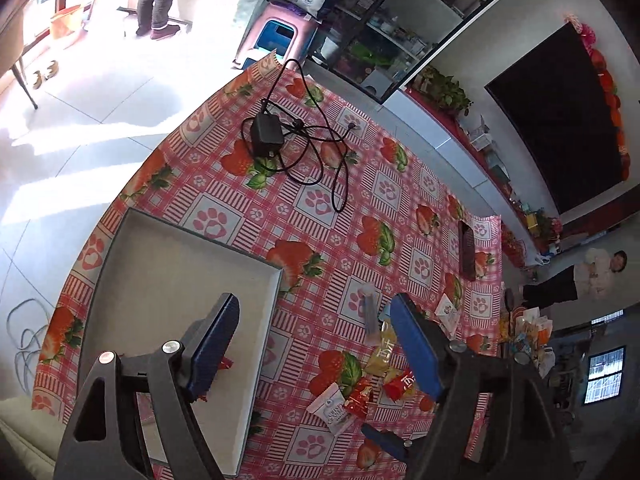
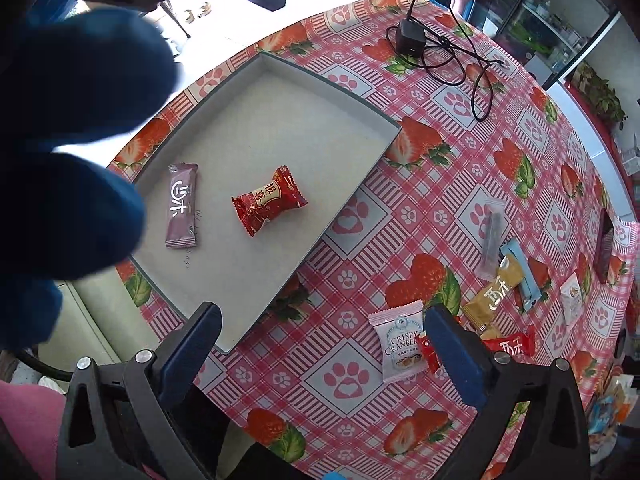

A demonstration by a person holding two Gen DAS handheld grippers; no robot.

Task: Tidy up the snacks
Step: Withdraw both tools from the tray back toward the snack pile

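Blue-padded fingers (image 2: 192, 344) of the right gripper (image 2: 320, 354) are seen spread wide just in front of its camera, nothing being held between them; only patterned cloth is framed in the gap. Beyond its left finger a shallow grey tray (image 2: 280, 96) is set on the table (image 2: 440, 184), and two snacks are found inside it — a red candy packet (image 2: 270, 200) near the middle and a mauve bar wrapper (image 2: 182, 205) further left, the two lying apart. Just beside the right finger a white cranberry packet (image 2: 396, 344) is laid flat, with a red wrapper (image 2: 516, 345) partly hidden behind that finger; ahead and to the right a tan bar (image 2: 494, 294), a light blue bar (image 2: 524, 276) and a clear sachet (image 2: 491, 240) are scattered close together. Far ahead a black charger (image 2: 410, 42) with its tangled cable is seen. The left gripper (image 1: 316, 354) is likewise held open and empty above the tray's near end, its left finger (image 1: 212, 348) over the tray — the loose snacks being seen beside its right finger. A person's blue sleeve (image 2: 72, 140) is blurred at the upper left of the right view.
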